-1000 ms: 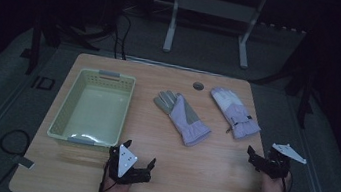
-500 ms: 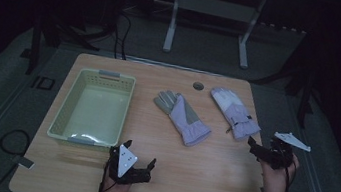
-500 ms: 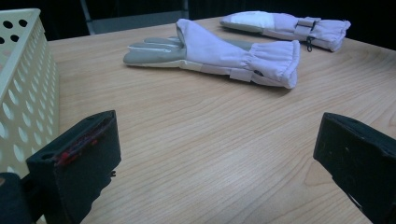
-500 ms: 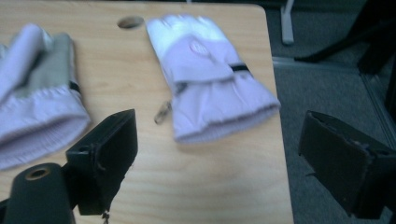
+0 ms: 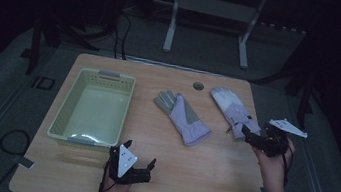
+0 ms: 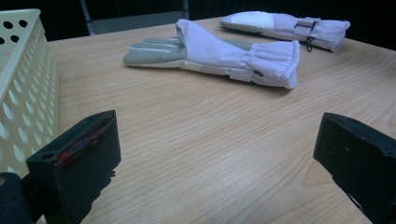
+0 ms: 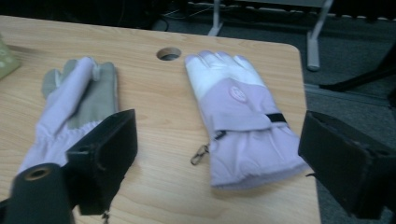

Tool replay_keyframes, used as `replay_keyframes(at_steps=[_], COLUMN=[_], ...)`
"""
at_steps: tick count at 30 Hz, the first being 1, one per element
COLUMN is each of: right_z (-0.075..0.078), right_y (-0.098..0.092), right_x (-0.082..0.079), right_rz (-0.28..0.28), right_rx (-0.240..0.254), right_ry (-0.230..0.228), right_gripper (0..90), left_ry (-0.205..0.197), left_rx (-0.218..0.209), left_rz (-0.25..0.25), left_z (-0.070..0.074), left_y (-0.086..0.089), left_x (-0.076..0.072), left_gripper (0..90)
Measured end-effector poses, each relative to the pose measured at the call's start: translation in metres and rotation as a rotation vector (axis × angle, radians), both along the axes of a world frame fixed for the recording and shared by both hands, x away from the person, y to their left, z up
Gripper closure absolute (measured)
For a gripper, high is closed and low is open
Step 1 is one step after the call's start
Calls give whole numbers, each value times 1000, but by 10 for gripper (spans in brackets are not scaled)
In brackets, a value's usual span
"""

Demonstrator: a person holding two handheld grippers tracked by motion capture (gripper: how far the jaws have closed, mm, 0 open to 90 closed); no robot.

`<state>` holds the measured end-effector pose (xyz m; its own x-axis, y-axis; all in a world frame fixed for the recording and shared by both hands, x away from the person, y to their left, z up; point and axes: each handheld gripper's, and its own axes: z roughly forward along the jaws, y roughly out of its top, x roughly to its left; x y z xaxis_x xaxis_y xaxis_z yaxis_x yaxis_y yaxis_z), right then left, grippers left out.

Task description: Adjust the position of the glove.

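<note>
Hovering at about four o'clock on the desk (image 5: 208,172), the right tool (image 5: 249,136) is being held with its jaws spread wide and nothing between them. Its tips are pointing toward the cuff of the right-hand glove (image 5: 234,112), which is lying flat at roughly two o'clock with its white fingertips aimed toward twelve. In the right gripper view that glove (image 7: 243,126) is showing its back, with a round badge, a black strap and a small metal clip (image 7: 200,154) trailing from the cuff onto the wood; the cuff is sitting between the two black jaws but not touching either.

Resting near six o'clock, the left tool (image 5: 141,165) is also standing released, its jaws wide apart over bare wood. The second glove (image 5: 183,118) is lying near the desk's centre, palm side up with its grey fingers pointing toward eleven o'clock and its gathered cuff toward five. In the left gripper view this glove (image 6: 219,56) is lying well ahead of the jaws, with the other glove (image 6: 289,25) beyond it.

Sitting at nine o'clock is a pale green perforated basket (image 5: 68,112), its near wall just beside the left tool. A round cable hole (image 5: 198,86) is showing in the desktop near twelve o'clock, between the two gloves' fingertips.
</note>
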<state>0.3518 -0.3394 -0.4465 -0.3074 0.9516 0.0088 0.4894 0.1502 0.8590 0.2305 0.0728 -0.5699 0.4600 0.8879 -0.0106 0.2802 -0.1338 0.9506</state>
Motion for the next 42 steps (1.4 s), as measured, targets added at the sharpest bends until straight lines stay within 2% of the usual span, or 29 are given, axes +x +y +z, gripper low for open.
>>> replay_keyframes(at_steps=[6,8,17,24,28,32,38,42], right_z=[6,7,13,13,9,1,-16,-26], right_y=[13,19,45,64,77,89,107,117], right_x=[10,13,26,37,45,56,69,77], right_rz=[59,74,164,216,246,274,327,359], right_rx=[12,-2,4,-1,-15,-24,-59,-66], right_ry=[13,21,29,45,58,96,138,164], right_gripper=[144,158,201,219,224,242,284,309], left_ry=[0,0,1,1,1,0,0,0], left_rx=[3,1,-1,-1,-1,-1,-2,-2], left_rz=[2,2,0,-2,-3,-5,-7,-8], left_z=[0,0,0,0,0,0,0,0], left_y=[0,0,0,0,0,0,0,0], left_x=[0,0,0,0,0,0,0,0], left_gripper=[8,8,8,8,9,9,9,9])
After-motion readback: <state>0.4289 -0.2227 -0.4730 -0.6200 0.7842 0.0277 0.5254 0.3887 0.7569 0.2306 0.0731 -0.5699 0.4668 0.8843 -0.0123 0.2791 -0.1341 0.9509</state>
